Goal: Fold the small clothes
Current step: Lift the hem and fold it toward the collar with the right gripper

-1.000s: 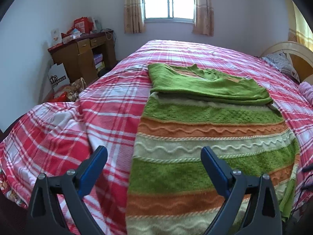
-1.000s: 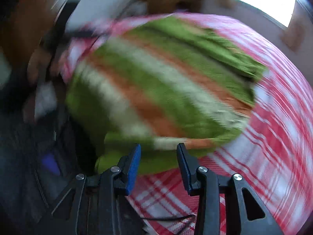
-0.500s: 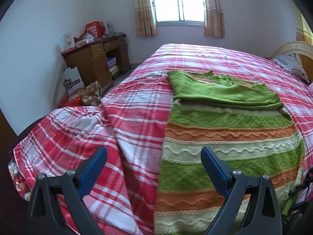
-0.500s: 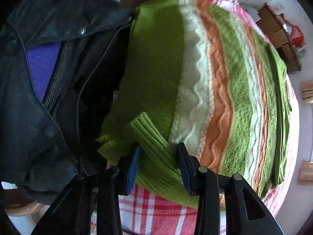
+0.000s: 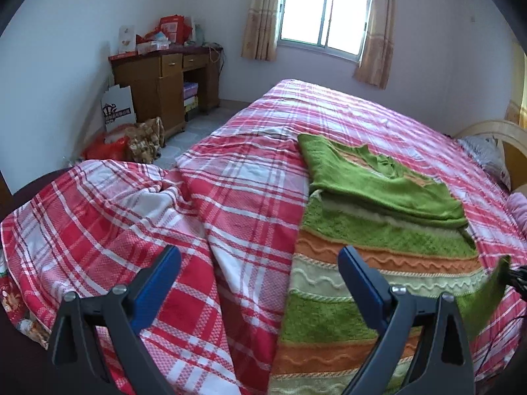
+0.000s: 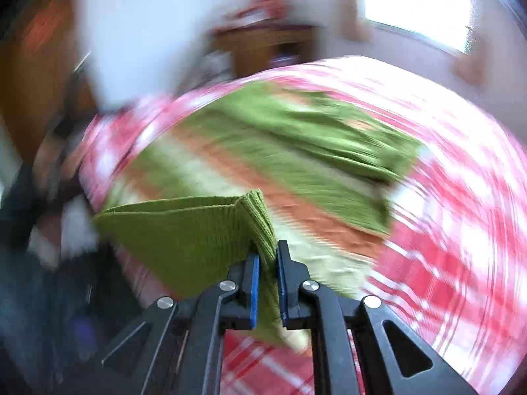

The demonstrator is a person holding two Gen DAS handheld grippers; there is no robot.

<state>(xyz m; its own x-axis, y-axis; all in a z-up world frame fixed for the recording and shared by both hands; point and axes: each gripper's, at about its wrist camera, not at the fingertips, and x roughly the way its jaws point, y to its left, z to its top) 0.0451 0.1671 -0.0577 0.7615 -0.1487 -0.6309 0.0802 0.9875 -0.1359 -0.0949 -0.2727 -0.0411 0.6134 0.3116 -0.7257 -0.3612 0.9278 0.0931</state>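
A green, orange and cream striped knit sweater (image 5: 378,250) lies on the red plaid bed, its top part folded down over the body. My left gripper (image 5: 260,263) is open and empty, hovering over the bedspread just left of the sweater's lower part. My right gripper (image 6: 266,256) is shut on the sweater's green ribbed hem (image 6: 210,227) and holds that corner lifted above the bed. In the left wrist view the lifted corner (image 5: 494,283) shows at the right edge. The right wrist view is motion-blurred beyond the hem.
The red plaid bedspread (image 5: 230,197) is rumpled at the near left corner. A wooden desk (image 5: 161,79) with clutter stands by the left wall, bags (image 5: 131,138) on the floor beside it. A window (image 5: 324,23) is at the back, a headboard (image 5: 494,131) at right.
My right gripper has closed on the sweater's hem and lifted it off the bed edge, swinging fast. My left gripper has drifted left; it stays open.
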